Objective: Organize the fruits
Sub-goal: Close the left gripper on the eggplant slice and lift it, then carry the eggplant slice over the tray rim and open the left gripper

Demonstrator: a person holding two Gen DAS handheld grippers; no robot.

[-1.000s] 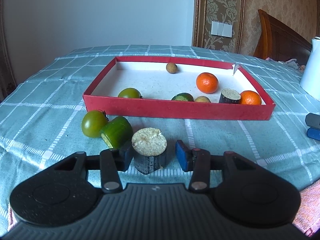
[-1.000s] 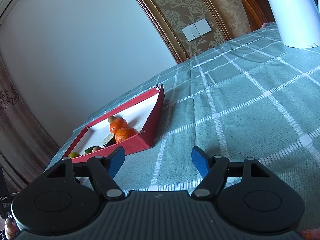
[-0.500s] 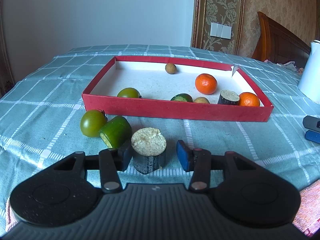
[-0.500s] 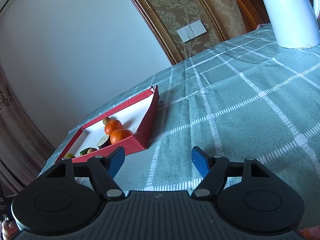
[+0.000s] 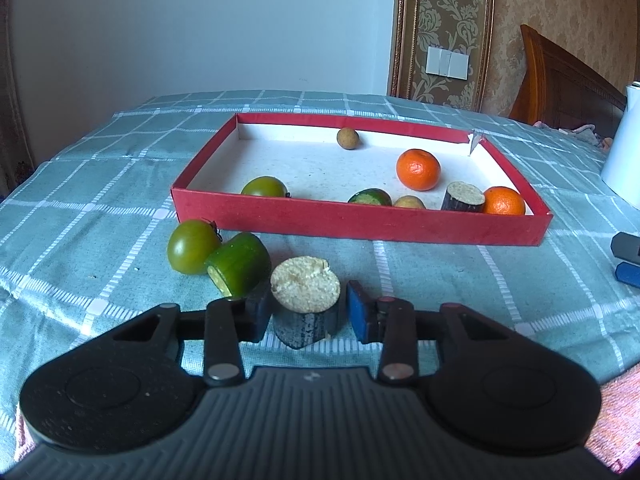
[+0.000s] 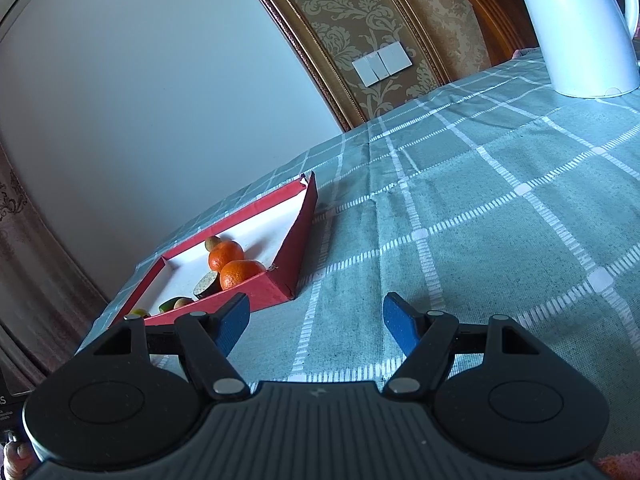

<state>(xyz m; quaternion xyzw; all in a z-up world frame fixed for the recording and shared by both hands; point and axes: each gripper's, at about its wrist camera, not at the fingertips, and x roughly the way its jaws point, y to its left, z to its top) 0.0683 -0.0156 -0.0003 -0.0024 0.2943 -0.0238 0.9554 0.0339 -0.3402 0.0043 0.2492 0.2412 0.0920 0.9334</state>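
In the left wrist view my left gripper (image 5: 306, 312) is open, its blue pads on either side of a dark cut chunk with a pale top (image 5: 306, 304) that stands on the tablecloth; a small gap shows on the right side. A green cucumber piece (image 5: 239, 263) and a green tomato (image 5: 193, 245) lie just left of it. The red tray (image 5: 360, 224) beyond holds two oranges (image 5: 418, 169), a green tomato, another dark chunk (image 5: 463, 197) and small fruits. My right gripper (image 6: 316, 320) is open and empty over bare cloth, right of the tray (image 6: 276, 280).
A white kettle (image 6: 580, 28) stands at the far right of the table, also at the right edge of the left wrist view (image 5: 624, 148). The other gripper's fingers (image 5: 626, 258) show at the right edge. A wooden headboard and wall lie behind.
The left gripper has stayed around the dark chunk with little movement. The right gripper has tilted and shifted slightly, so the tray and kettle sit a bit differently in its view.
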